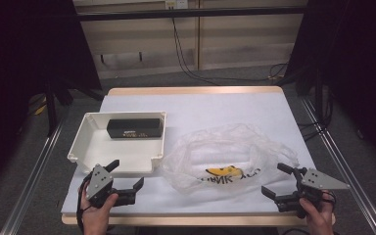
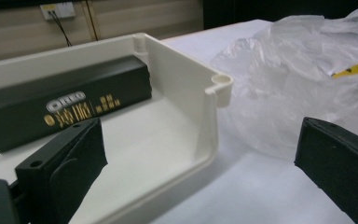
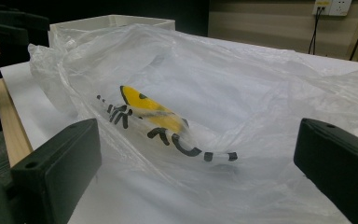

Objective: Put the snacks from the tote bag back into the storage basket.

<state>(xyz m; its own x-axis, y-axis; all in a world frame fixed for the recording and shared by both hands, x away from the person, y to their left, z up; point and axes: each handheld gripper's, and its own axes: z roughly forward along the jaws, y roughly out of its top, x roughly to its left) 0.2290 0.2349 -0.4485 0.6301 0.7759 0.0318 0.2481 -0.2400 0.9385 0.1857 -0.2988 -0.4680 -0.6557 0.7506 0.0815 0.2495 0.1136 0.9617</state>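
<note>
A clear plastic bag (image 1: 227, 156) with a yellow smiley print lies crumpled at the table's middle right; the bag (image 3: 200, 102) fills much of the right gripper view and the bag (image 2: 303, 79) shows beyond the tray corner. A white tray (image 1: 93, 147) at the left holds a black box (image 1: 134, 128) with gold lettering, the box (image 2: 70, 105) lying along the tray's (image 2: 205, 126) far wall. My left gripper (image 1: 126, 175) stands open just in front of the tray. At the bag's near right edge my right gripper (image 1: 276, 180) is open, jaws wide apart.
A white sheet (image 1: 200, 105) covers the wooden table, whose front edge (image 1: 196, 220) runs close to both hands. Metal rails (image 1: 34, 166) flank the table. Cables (image 1: 186, 63) hang behind it on the floor.
</note>
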